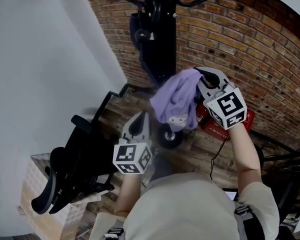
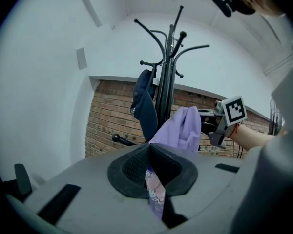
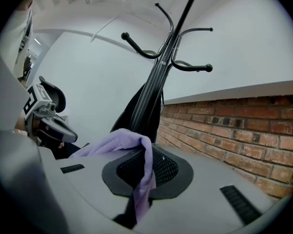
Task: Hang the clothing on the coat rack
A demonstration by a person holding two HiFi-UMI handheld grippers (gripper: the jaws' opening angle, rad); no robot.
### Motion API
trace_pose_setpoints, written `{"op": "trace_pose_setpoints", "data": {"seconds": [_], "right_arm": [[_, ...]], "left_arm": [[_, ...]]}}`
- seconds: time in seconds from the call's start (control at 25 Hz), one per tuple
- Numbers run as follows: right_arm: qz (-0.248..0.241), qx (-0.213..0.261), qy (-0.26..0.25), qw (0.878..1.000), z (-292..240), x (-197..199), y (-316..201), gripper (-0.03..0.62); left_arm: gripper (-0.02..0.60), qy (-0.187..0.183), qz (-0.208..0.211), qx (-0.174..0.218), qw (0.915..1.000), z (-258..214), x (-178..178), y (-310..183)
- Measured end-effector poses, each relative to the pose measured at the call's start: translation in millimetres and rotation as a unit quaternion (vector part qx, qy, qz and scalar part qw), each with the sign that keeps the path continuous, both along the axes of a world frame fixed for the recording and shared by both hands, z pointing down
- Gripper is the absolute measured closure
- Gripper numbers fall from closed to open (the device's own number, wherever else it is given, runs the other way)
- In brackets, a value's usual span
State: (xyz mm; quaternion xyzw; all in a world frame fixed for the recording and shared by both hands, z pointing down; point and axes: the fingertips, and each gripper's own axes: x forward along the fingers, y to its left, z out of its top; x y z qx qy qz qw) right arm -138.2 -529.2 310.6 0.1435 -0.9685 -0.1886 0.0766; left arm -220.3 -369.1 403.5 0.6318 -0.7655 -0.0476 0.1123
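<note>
Both grippers held one lavender garment (image 1: 176, 98): the left gripper (image 1: 142, 119) was clamped on its lower part, the right gripper (image 1: 202, 84) on a fold at its upper edge, and the cloth hung between them. The black coat rack (image 1: 162, 39), bearing a dark blue garment (image 2: 145, 106), stood just beyond both grippers, before a brick wall (image 1: 230, 39)

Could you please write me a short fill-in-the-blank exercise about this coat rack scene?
Of the left gripper and right gripper, ____ are shut on the soft lilac garment.
The black metal coat rack stands before a low wall of red ____.
Above the bricks, the upper wall is plain ____.
Missing words: both; brick; white.
</note>
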Motion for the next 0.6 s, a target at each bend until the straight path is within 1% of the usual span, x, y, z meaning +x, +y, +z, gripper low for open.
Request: {"op": "trace_pose_setpoints", "data": {"seconds": [0.24, 0.6], "right_arm": [[0.021, -0.029, 0.006, 0.999, 18, 3, -24, 0.583], [0.057, -0.062, 0.024, 0.996, 56, 16, -47, 0.583]], "left_arm": [[0.577, 0.001, -0.003, -0.001, 1.0, 2, -5, -2], [0.577, 0.006, 0.004, -0.016, 0.9998, 13, -4, -8]]}}
